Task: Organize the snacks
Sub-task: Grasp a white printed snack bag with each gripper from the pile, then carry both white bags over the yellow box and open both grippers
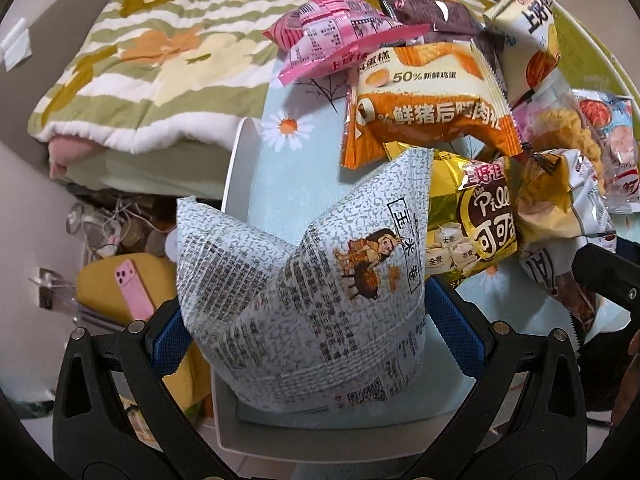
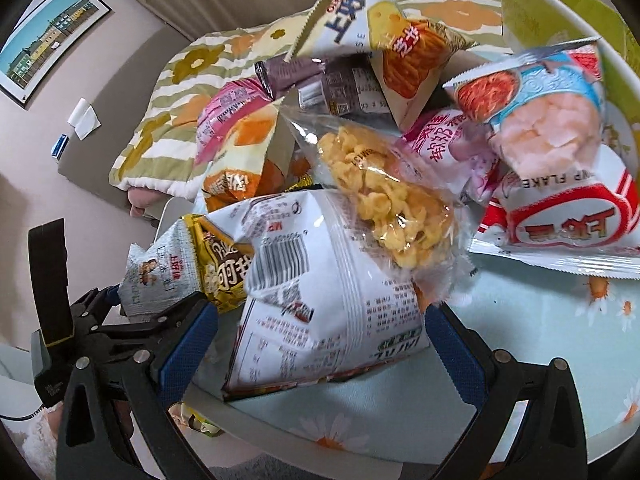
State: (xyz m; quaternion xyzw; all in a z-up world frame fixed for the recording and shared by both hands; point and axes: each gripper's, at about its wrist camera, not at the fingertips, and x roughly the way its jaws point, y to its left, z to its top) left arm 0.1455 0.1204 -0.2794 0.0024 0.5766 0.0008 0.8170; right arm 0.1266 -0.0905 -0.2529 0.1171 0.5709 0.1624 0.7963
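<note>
My left gripper (image 1: 308, 332) is shut on a grey speckled snack bag (image 1: 304, 280), which bulges between the blue pads at the table's near edge. My right gripper (image 2: 320, 340) is shut on a white snack bag (image 2: 320, 288) printed with a barcode. Behind them lies a heap of packets: a gold cocoa bag (image 1: 472, 220), an orange-and-white bag (image 1: 432, 112), a pink bag (image 1: 336, 36), a clear bag of yellow puffs (image 2: 384, 200), a red-and-white shrimp flakes bag (image 2: 560, 216) and a cheese snack bag (image 2: 372, 28). The left gripper also shows in the right wrist view (image 2: 132, 304).
The snacks lie on a round table with a pale blue daisy cloth (image 2: 520, 320). A green-rimmed bowl (image 2: 580, 20) stands at the far right. A flowered quilt on a bed (image 1: 152, 60) lies beyond. A pink phone (image 1: 134, 288) rests on a yellow cushion below left.
</note>
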